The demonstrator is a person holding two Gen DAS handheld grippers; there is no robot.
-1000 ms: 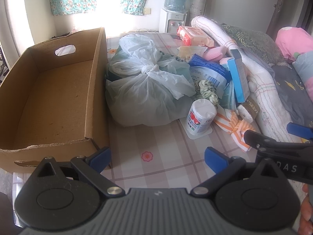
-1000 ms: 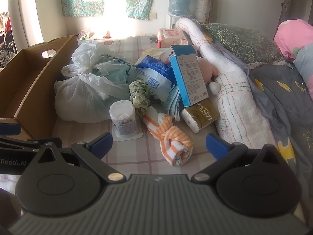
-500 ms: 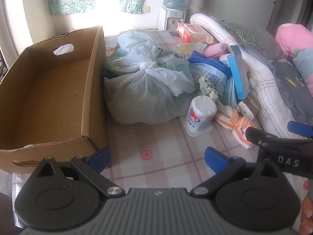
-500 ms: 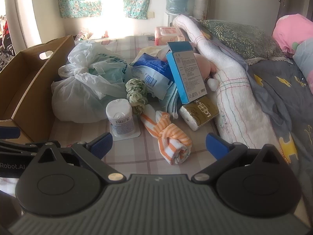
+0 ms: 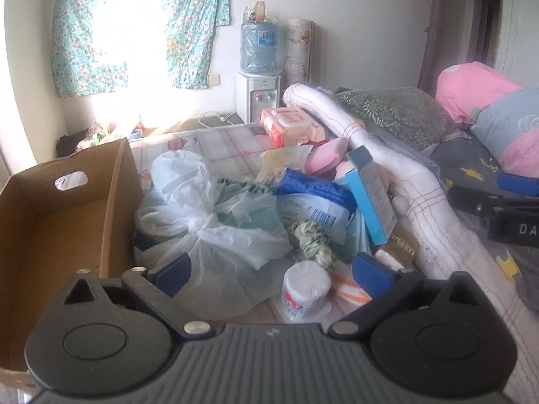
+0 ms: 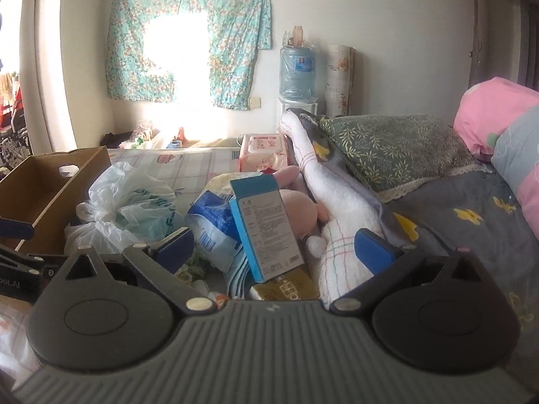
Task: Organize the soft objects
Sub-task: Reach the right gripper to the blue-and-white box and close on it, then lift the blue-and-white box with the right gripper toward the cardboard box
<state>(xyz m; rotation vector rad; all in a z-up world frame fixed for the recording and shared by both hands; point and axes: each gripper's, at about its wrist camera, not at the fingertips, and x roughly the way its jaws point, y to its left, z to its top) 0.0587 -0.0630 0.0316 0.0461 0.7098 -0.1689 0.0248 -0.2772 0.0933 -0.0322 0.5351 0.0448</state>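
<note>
Your cardboard box (image 5: 67, 222) has nothing in it that shows, so as far as I can judge the sorting has not begun: every soft thing lies outside it in the heap on the bed.

Working rightward from the box: the knotted plastic bag (image 5: 215, 225) sits just beside its right wall, touching or nearly so. Right of the bag is the blue-and-white soft pack (image 5: 313, 202), with the green scrunchie (image 5: 311, 244) below it and the small white tub (image 5: 305, 291) in front of that (a hard thing, probably not yours to move). Right of the tub you can see a bit of the orange-striped cloth (image 5: 347, 289), partly hidden by a blue fingertip. Further right again the blue carton (image 6: 266, 225) leans against the pink plush toy (image 6: 299, 208), and beyond those lies the rolled white blanket (image 5: 414, 181).

Your left tongs (image 5: 271, 271) are spread wide and hold nothing; they hover over the lower edge of the bag and the tub. Your right tongs (image 6: 274, 245) are likewise spread and empty, poised around the carton and the gold packet (image 6: 289, 286).

Everything remains to be done: bag, scrunchie, cloth, plush toy and soft pack all need moving into the box.
</note>
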